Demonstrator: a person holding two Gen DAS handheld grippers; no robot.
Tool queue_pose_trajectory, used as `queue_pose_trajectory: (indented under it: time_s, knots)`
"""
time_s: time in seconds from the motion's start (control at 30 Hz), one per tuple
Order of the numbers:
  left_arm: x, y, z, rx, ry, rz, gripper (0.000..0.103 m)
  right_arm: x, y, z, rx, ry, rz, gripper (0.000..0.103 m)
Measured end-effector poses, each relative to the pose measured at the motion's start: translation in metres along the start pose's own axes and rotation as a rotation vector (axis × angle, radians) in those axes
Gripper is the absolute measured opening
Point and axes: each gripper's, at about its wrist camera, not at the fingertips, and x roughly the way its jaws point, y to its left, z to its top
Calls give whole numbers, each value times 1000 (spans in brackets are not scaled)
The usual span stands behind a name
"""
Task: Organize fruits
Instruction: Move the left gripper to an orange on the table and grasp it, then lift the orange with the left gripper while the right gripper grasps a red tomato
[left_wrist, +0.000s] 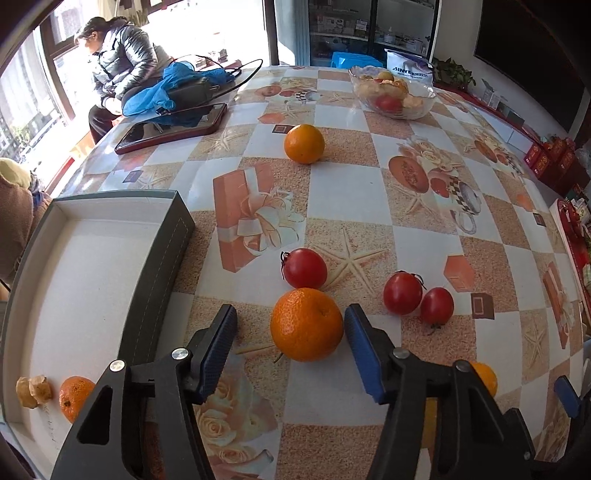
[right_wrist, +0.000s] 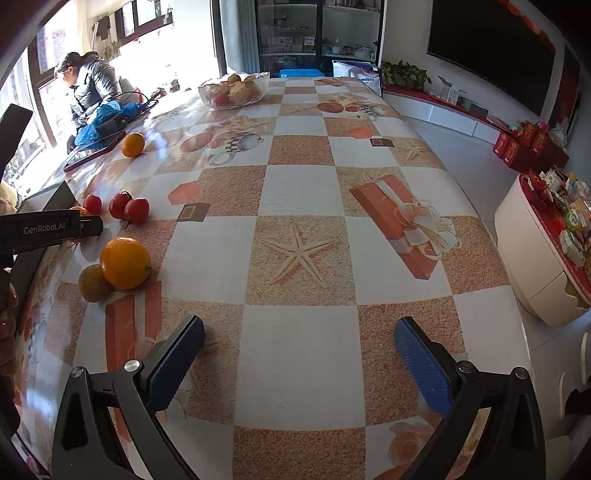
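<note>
The left gripper (left_wrist: 290, 332) is spread wide around an orange (left_wrist: 306, 324) on the tabletop (left_wrist: 340, 199); its right pad sits just beside the fruit, the left pad stands apart, so nothing is clamped. Right behind the orange a tomato (left_wrist: 304, 268) nearly touches it, and two more tomatoes (left_wrist: 417, 299) lie close to the right, touching each other. Another orange (left_wrist: 304, 143) sits alone farther back, well apart. To the left stands an open grey box (left_wrist: 110, 266) with a small orange (left_wrist: 75, 397) and a couple of pale, dried-looking pieces (left_wrist: 31, 389) in its near corner; the box wall rises just beside the left pad. A glass bowl (left_wrist: 393, 92) of fruit sits at the far end, near a phone (left_wrist: 171, 127) and a blue cloth (left_wrist: 177, 88). A person in a dark jacket (left_wrist: 118, 62) sits by the window.

The right gripper (right_wrist: 299, 354) hangs wide open over bare tabletop, holding nothing. Off to its left lie an orange (right_wrist: 125, 263) touching a duller yellowish fruit (right_wrist: 92, 284).
</note>
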Motion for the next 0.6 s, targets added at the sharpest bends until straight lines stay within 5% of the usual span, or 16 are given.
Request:
queue_pose_trajectory:
  time_s: [0.1,0.6]
  knots:
    - [-2,-2,-1,8,-9,-1,39,0,1,0,-1,0,1,103]
    - [-10,0,-15,23,-14,7,39,0,1,0,-1,-1,1,103]
